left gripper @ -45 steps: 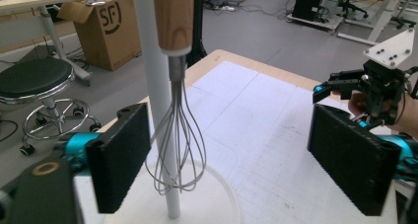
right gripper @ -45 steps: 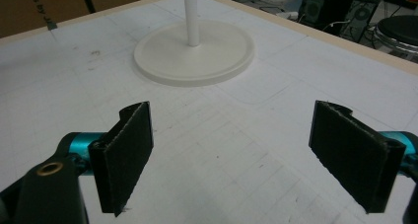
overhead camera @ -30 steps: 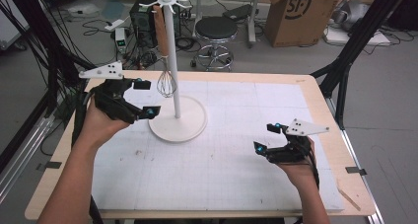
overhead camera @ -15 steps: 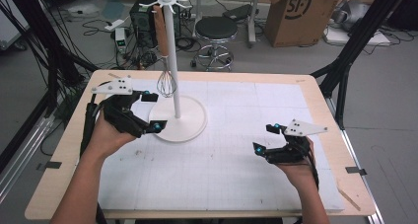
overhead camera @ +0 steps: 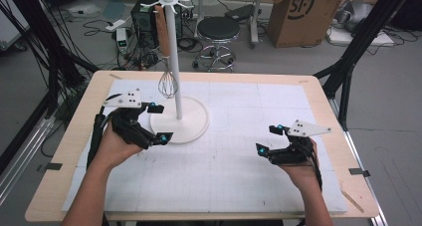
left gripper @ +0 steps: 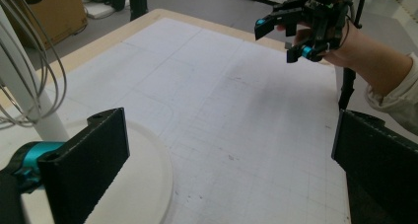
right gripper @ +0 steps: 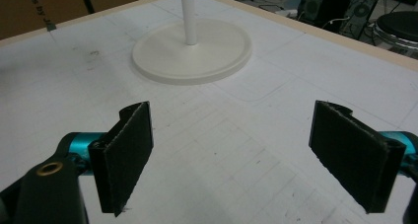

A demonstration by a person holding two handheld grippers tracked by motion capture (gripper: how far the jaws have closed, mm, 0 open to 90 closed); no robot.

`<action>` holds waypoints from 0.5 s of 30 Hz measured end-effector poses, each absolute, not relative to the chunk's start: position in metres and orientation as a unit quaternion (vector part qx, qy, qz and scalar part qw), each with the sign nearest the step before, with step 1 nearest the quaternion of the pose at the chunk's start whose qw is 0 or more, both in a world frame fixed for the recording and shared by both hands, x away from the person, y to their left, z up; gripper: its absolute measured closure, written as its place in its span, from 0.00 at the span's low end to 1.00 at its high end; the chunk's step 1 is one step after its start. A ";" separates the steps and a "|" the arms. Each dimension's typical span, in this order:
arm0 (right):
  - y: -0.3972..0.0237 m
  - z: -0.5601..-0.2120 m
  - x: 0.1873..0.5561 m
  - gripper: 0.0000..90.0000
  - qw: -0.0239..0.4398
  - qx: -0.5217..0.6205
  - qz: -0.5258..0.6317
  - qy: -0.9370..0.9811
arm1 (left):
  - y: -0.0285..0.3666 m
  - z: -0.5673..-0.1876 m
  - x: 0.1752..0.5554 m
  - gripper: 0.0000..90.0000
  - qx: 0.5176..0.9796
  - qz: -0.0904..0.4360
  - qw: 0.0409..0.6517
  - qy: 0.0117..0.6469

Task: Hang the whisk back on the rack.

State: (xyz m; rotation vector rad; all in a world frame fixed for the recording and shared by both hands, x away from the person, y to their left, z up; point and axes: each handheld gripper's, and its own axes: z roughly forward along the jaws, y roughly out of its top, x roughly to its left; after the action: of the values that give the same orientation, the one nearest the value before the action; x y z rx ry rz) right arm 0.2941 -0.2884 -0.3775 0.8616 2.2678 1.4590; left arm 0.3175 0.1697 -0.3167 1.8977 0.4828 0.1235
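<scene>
Behind the table, on the floor, a cardboard box [overhead camera: 302, 14] carries the printed letters "SF" inside a ring, readable in the high view; the left gripper view catches only a corner of that ring mark at its top left. On the white mat [overhead camera: 239, 151] stands a white stand [overhead camera: 175, 61] with a round base, and a wire whisk [overhead camera: 167, 81] hangs by its wooden handle from a hook at the top, its loops dangling just beside the pole above the base. The left gripper [overhead camera: 155, 121] sits at the base's left edge, jaws spread with nothing between them; its own view shows the whisk's wires [left gripper: 29, 71] close at the left, one jaw over the base rim. That view also shows the right gripper [left gripper: 291, 31] far across the mat. The right gripper [overhead camera: 268, 139] rests low near the table's right side, well apart from the stand, jaws spread and empty; its view shows the base and lower pole [right gripper: 190, 49] ahead, without the whisk.
</scene>
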 end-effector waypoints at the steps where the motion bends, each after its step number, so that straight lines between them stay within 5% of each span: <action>1: -0.289 -0.377 0.294 0.18 0.156 0.299 0.510 0.791 | 0.170 -0.319 0.316 0.02 0.804 0.051 0.556 0.206; 15: -0.287 -0.379 0.295 0.18 0.154 0.302 0.507 0.792 | 0.175 -0.358 0.299 0.02 0.804 0.049 0.545 0.231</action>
State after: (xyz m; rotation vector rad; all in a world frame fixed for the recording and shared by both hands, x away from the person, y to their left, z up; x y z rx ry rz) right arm 0.2947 -0.2875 -0.3794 0.8664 2.2721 1.4539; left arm 0.2988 0.1755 -0.3582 1.9077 0.5478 0.1164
